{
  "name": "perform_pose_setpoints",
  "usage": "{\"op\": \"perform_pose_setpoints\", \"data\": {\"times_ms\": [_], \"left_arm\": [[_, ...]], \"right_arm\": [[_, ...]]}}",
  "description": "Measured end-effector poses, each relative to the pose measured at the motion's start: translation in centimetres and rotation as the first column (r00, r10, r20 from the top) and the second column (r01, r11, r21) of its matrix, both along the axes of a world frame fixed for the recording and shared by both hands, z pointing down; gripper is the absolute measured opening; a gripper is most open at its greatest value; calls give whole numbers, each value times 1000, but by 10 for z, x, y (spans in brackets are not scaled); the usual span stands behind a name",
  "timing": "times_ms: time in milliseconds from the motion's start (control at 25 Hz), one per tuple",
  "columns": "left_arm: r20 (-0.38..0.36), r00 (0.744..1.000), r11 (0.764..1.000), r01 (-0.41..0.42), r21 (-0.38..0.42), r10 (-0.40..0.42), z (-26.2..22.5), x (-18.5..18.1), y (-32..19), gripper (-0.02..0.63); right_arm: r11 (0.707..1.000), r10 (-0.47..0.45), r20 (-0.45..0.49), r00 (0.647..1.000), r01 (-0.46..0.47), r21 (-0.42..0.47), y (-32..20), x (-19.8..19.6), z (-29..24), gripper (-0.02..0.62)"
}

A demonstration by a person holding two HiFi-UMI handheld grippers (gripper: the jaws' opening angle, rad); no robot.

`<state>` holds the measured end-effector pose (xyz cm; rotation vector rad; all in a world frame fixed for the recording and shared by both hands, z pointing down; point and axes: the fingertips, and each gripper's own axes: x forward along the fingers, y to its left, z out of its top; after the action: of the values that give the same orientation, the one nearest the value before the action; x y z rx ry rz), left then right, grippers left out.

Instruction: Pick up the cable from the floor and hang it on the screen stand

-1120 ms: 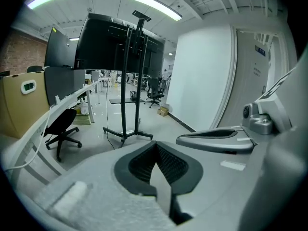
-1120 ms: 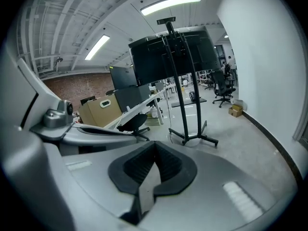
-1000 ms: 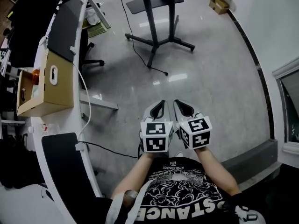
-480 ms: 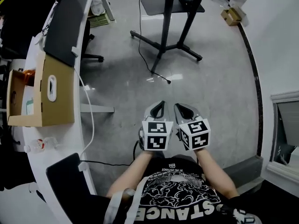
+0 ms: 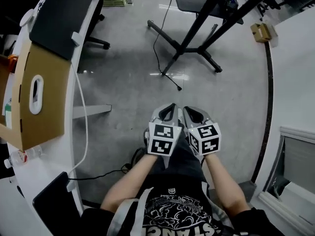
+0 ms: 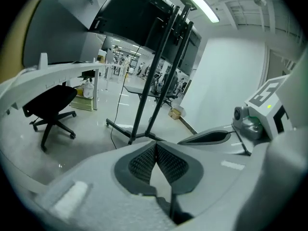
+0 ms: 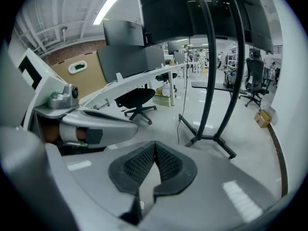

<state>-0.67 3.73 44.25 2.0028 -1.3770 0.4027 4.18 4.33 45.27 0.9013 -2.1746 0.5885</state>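
A cardboard box [image 5: 42, 95] sits on the white tabletop [image 5: 27, 173] at the left. Near the person, the left claw [image 5: 170, 107] and right claw [image 5: 189, 110] hover side by side above the grey floor [image 5: 123, 90], each with its jaws pressed together on nothing. Farther off, the black cable [image 5: 171, 80] lies on the floor. Its loose end is ahead of the claws, and it trails away past the screen stand [image 5: 197, 28] on the right.

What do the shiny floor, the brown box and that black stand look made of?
The floor looks like grey polished tile or stone; it mirrors lights. The box is matte brown cardboard with a punched handle hole. The stand is probably black painted metal tube.
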Motion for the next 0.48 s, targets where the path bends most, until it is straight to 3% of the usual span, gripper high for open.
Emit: {"op": "perform_pose_setpoints", "data": {"times_ms": [200, 480], "left_arm": [[2, 999, 999, 34, -25, -34, 71, -4, -39, -2], [-14, 988, 983, 152, -104, -154, 167, -9, -86, -2]], "right_arm": [[997, -64, -42, 997, 62, -35, -43, -3, 71, 3], [976, -197, -89, 976, 188, -106, -101, -1, 173, 3]]}}
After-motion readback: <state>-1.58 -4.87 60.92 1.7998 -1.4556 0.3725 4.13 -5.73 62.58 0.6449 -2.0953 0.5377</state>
